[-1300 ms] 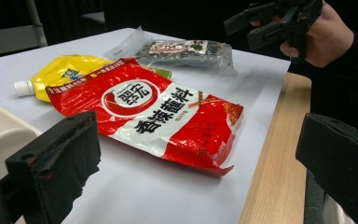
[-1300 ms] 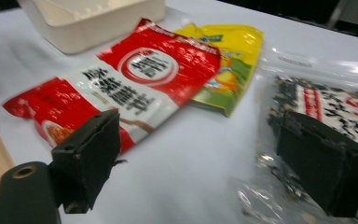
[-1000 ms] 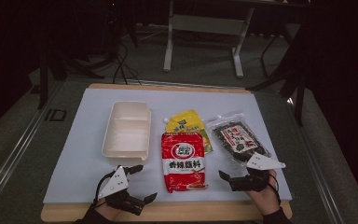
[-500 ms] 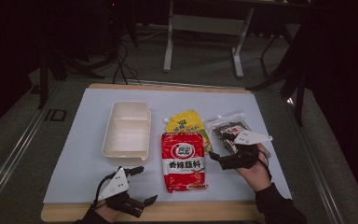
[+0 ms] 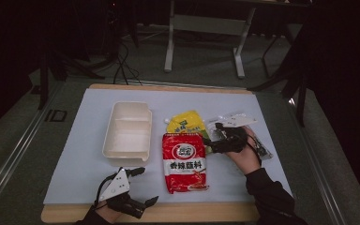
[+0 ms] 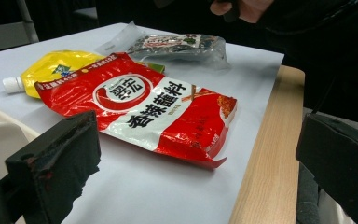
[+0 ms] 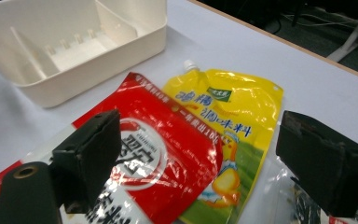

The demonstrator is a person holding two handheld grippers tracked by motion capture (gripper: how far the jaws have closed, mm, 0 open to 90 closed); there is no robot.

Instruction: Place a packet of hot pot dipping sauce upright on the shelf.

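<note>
A red sauce packet (image 5: 183,161) lies flat mid-table, overlapping a yellow spouted pouch (image 5: 185,124) behind it. At their left stands a white divided box (image 5: 126,129). A clear packet of dark contents (image 5: 264,149) lies to the right, partly under the person's right hand. My right gripper (image 5: 211,138) hovers above that packet's left end and points at the pouches. Its jaws have just been closing slightly but stand open, with the yellow pouch (image 7: 233,121) and red packet (image 7: 168,154) below them, unpressed. My left gripper (image 5: 147,186) rests open near the front edge, facing the red packet (image 6: 144,112).
A white mat (image 5: 84,154) covers the wooden tabletop, whose bare edge (image 5: 192,213) runs along the front. Beyond the table stand a metal frame's legs (image 5: 204,47) and cables on a dark floor.
The right gripper has travelled from the table's front right corner forward and leftward over the clear packet, toward the yellow pouch. The left gripper has stayed put.
</note>
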